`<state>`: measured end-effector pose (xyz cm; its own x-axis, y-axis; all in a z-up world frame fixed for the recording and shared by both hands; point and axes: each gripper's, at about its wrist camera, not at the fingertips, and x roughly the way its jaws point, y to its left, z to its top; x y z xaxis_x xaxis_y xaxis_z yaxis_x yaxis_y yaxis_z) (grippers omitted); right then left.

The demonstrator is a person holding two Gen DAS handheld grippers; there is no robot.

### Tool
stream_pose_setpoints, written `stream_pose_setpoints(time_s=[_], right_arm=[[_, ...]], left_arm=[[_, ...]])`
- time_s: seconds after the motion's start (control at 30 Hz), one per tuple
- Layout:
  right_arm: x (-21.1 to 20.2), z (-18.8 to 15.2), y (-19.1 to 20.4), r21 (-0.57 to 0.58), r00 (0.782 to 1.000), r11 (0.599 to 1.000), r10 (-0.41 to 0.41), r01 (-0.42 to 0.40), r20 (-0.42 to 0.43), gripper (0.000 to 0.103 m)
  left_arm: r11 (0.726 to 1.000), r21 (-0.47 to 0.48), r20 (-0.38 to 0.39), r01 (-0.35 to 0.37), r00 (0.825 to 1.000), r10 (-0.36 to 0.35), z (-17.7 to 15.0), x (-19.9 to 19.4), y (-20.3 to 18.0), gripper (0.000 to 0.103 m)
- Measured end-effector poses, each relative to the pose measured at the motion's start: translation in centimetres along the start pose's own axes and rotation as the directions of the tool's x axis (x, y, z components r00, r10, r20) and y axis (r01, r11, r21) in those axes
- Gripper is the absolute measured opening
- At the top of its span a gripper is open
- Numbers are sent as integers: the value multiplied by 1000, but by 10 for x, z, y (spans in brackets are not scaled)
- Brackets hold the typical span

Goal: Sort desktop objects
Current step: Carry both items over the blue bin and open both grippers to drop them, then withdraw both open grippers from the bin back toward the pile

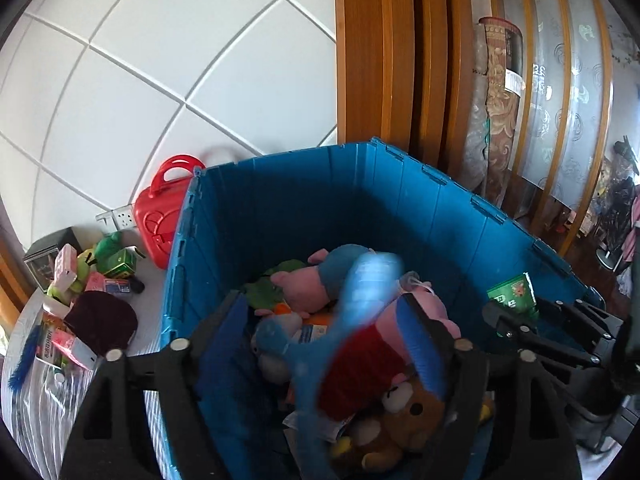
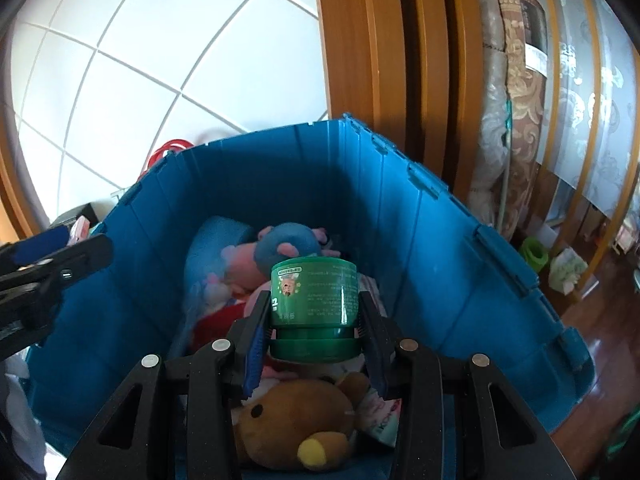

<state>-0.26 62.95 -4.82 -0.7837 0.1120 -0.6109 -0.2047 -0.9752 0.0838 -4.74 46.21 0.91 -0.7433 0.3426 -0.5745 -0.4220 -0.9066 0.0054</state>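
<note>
A blue plastic bin [image 1: 320, 200] [image 2: 280, 184] holds several plush toys, among them a brown bear [image 2: 296, 420] [image 1: 404, 416] and a pink and blue pig [image 1: 304, 284]. My left gripper [image 1: 322, 300] hangs over the bin with its jaws wide. A blurred light-blue toy [image 1: 360, 292] is between the fingers, clear of the left pad [image 1: 224, 344]. My right gripper [image 2: 314, 296] is shut on a green round jar [image 2: 316, 300] above the bear. In the left wrist view that jar [image 1: 514, 292] shows at the bin's right side.
Left of the bin stand a red carry case [image 1: 160, 212], a power strip [image 1: 120, 218], a dark maroon pouch [image 1: 102, 322] and several small boxes and green toys. Behind the bin are a wooden door frame [image 1: 384, 60] and a rolled carpet [image 1: 500, 100].
</note>
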Motion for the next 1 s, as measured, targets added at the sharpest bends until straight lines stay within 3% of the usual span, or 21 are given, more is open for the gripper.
stream_pose_setpoints(time_s=[0.13, 0.27, 0.4, 0.67, 1.0], right_arm=[[5, 0, -3, -8, 1000, 1000, -11, 11, -15, 43], [2, 0, -4, -14, 1000, 999, -29, 29, -7, 62], [-5, -2, -5, -15, 999, 999, -45, 45, 4, 91], [-40, -5, -2, -24, 997, 999, -25, 27, 80, 102], [-86, -18, 25, -68, 986, 996, 64, -54, 151, 103]], left_arm=[[1000, -18, 4, 4, 1000, -4, -5, -6, 7, 77], [1000, -25, 5, 11, 1000, -11, -9, -11, 10, 77], [1000, -24, 17, 17, 1000, -17, -12, -20, 11, 77], [999, -49, 77, 22, 997, -18, -21, -50, 22, 77], [992, -116, 166, -45, 984, 64, -40, -99, 52, 77]])
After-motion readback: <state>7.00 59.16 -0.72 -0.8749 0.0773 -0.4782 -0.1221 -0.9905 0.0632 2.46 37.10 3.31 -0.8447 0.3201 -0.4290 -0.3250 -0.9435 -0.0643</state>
